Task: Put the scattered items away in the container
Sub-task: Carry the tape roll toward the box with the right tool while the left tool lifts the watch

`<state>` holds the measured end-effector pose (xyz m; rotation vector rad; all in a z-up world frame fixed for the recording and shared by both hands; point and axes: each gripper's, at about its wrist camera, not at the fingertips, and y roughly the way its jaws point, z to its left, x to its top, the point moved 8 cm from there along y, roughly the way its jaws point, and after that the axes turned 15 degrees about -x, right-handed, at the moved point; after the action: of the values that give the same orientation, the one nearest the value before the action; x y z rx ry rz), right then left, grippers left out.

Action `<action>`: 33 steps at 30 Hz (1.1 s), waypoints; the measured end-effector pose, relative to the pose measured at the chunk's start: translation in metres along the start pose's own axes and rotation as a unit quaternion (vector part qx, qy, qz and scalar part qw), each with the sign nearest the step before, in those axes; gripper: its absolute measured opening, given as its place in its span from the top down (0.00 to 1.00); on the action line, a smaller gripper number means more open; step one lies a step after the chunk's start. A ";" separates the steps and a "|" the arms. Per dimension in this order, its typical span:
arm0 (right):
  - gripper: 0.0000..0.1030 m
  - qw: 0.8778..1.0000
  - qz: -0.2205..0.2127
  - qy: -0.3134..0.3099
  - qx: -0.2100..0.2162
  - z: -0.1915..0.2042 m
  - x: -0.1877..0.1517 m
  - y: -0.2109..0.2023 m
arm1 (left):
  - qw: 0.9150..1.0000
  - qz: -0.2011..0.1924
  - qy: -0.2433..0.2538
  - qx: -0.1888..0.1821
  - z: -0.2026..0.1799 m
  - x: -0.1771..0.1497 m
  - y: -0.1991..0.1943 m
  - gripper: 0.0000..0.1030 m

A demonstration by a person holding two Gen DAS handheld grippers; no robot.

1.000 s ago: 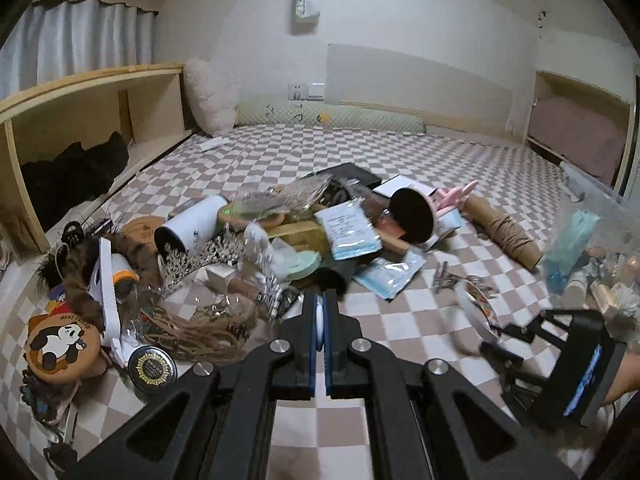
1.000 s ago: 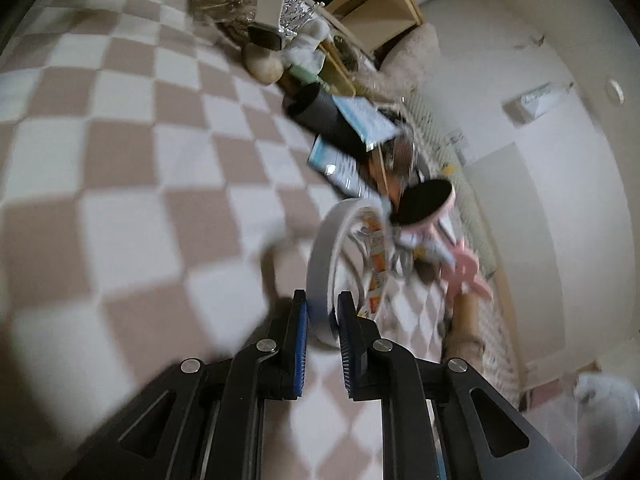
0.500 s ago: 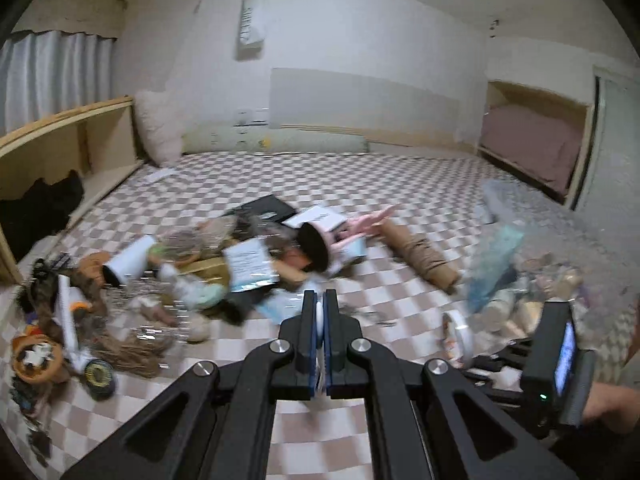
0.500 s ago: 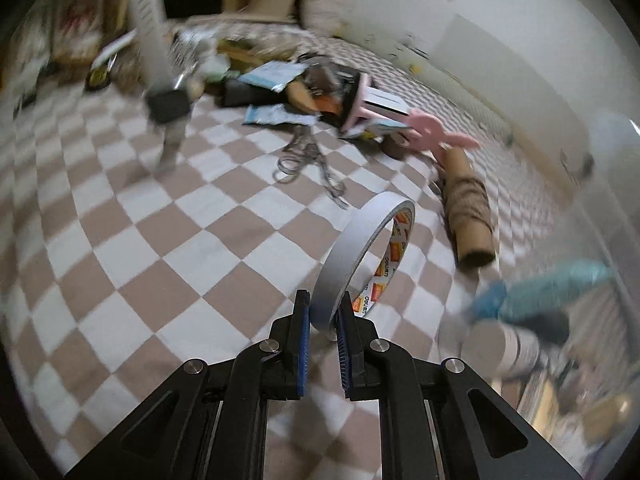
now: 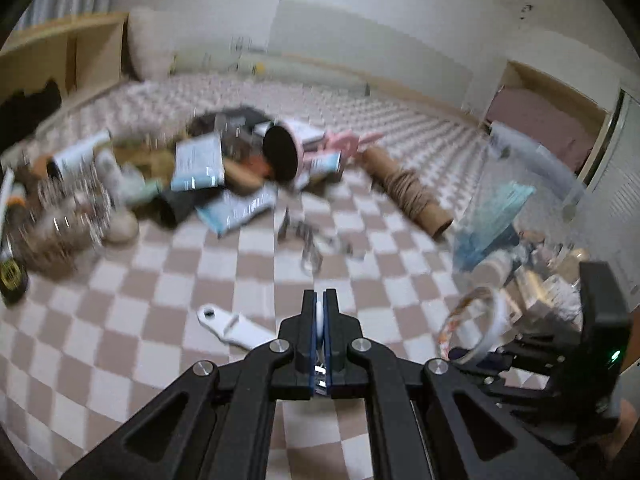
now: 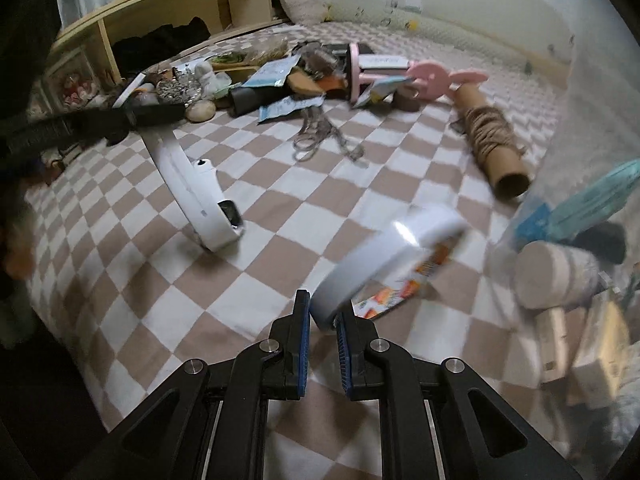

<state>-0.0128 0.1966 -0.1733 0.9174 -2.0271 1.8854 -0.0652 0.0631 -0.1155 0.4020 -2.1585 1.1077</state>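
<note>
My left gripper (image 5: 319,304) is shut on a long white plastic tool (image 5: 234,329), whose free end hangs low over the checked bedcover. In the right wrist view the same tool (image 6: 192,184) hangs from the left gripper (image 6: 168,115) at the left. My right gripper (image 6: 323,308) is shut on the rim of a white tape roll (image 6: 384,264) with an orange printed core. That roll (image 5: 476,328) also shows at the lower right of the left wrist view. The clear plastic container (image 5: 540,184) stands just right of the roll, its wall (image 6: 592,140) blurred.
A pile of scattered items lies further back: a pink mirror with a black disc (image 5: 280,152), packets, a tiara. A twine-wound cardboard tube (image 6: 492,148) and a metal tangle (image 6: 320,140) lie nearer. The container holds a teal pack (image 6: 592,196) and a cylinder (image 6: 552,276). Wooden shelf (image 6: 160,12) at back left.
The left gripper swung right toward the container, still holding the white tool. The right gripper rolled upright and carried the tape roll up beside the container's wall.
</note>
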 end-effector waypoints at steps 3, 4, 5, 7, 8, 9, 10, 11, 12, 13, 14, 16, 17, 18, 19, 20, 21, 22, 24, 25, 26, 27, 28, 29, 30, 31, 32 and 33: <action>0.86 1.000 0.001 -0.005 0.000 0.004 0.001 0.004 | 1.000 0.004 0.004 -0.013 -0.001 -0.004 0.004 0.81; 0.86 1.000 0.002 -0.005 0.001 0.005 0.002 0.006 | 1.000 0.004 0.007 -0.017 -0.003 -0.005 0.005 0.76; 0.86 1.000 0.004 -0.003 0.002 0.006 0.002 0.007 | 1.000 0.004 0.009 -0.020 -0.005 -0.006 0.005 0.63; 0.86 1.000 0.006 0.003 0.006 0.006 0.002 0.008 | 0.999 0.002 0.019 -0.028 -0.010 -0.007 0.005 0.48; 0.86 1.000 0.007 0.008 0.010 0.005 0.003 0.008 | 0.999 0.002 0.030 -0.032 -0.014 -0.007 0.005 0.44; 0.86 1.000 0.008 0.015 0.013 0.003 0.003 0.007 | 0.999 0.002 0.041 -0.031 -0.017 -0.007 0.006 0.43; 0.86 0.999 0.010 0.024 0.019 0.001 0.003 0.007 | 0.998 0.004 0.060 -0.022 -0.021 -0.007 0.005 0.42; 0.86 0.999 0.011 0.034 0.026 -0.002 0.004 0.006 | 0.996 0.005 0.088 -0.009 -0.026 -0.005 0.005 0.41; 0.86 0.998 0.013 0.044 0.032 -0.004 0.004 0.006 | 0.993 0.006 0.116 0.002 -0.031 -0.003 0.004 0.41; 0.86 0.998 0.015 0.053 0.038 -0.006 0.004 0.006 | 0.988 0.006 0.156 0.017 -0.037 0.001 0.003 0.40; 0.86 0.997 0.017 0.063 0.045 -0.009 0.004 0.006 | 0.979 0.008 0.200 0.030 -0.044 0.005 0.001 0.34; 0.86 0.995 0.022 0.079 0.056 -0.012 0.004 0.006 | 0.966 0.014 0.256 0.023 -0.056 0.006 -0.001 0.25; 0.86 0.994 0.024 0.085 0.060 -0.013 0.005 0.006 | 0.960 0.021 0.279 0.008 -0.063 0.004 -0.003 0.22; 0.86 0.994 0.025 0.090 0.064 -0.014 0.005 0.007 | 0.953 0.028 0.301 -0.008 -0.070 0.002 -0.005 0.21; 0.86 0.993 0.026 0.094 0.067 -0.015 0.005 0.007 | 0.949 0.034 0.313 -0.027 -0.077 0.000 -0.008 0.21; 0.86 0.992 0.027 0.098 0.070 -0.015 0.006 0.007 | 0.946 0.040 0.318 -0.048 -0.082 -0.002 -0.013 0.21; 0.86 0.992 0.028 0.101 0.073 -0.016 0.006 0.008 | 0.945 0.042 0.320 -0.062 -0.085 -0.002 -0.017 0.21; 0.86 0.991 0.029 0.103 0.075 -0.016 0.007 0.008 | 0.943 0.041 0.322 -0.068 -0.086 -0.002 -0.022 0.21; 0.86 0.991 0.030 0.107 0.078 -0.017 0.007 0.008 | 0.936 0.045 0.345 -0.059 -0.083 -0.004 -0.029 0.21; 0.86 0.990 0.031 0.110 0.079 -0.017 0.007 0.008 | 0.928 0.051 0.366 -0.046 -0.080 -0.008 -0.030 0.21; 0.86 0.990 0.031 0.112 0.081 -0.018 0.007 0.007 | 0.919 0.057 0.388 -0.033 -0.077 -0.012 -0.031 0.21; 0.86 0.990 0.031 0.113 0.082 -0.018 0.007 0.007 | 0.910 0.063 0.409 -0.020 -0.074 -0.015 -0.032 0.21; 0.86 0.989 0.032 0.115 0.083 -0.019 0.007 0.007 | 0.898 0.072 0.434 -0.002 -0.071 -0.021 -0.030 0.21; 0.86 0.989 0.033 0.117 0.085 -0.019 0.007 0.007 | 0.883 0.083 0.462 0.020 -0.066 -0.029 -0.027 0.21; 0.86 0.988 0.034 0.120 0.087 -0.020 0.007 0.007 | 0.866 0.092 0.489 0.040 -0.062 -0.036 -0.023 0.21; 0.86 0.988 0.035 0.122 0.088 -0.020 0.008 0.007 | 0.849 0.101 0.515 0.060 -0.057 -0.043 -0.018 0.21; 0.86 0.988 0.036 0.124 0.090 -0.021 0.008 0.008 | 0.828 0.108 0.544 0.081 -0.053 -0.050 -0.014 0.21; 0.86 0.987 0.037 0.126 0.091 -0.021 0.008 0.008 | 0.806 0.113 0.572 0.100 -0.048 -0.056 -0.008 0.21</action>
<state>-0.0289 0.2142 -0.1721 0.6128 -1.7877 2.1320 0.0006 0.0950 -0.1293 -0.4008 -1.0118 1.2373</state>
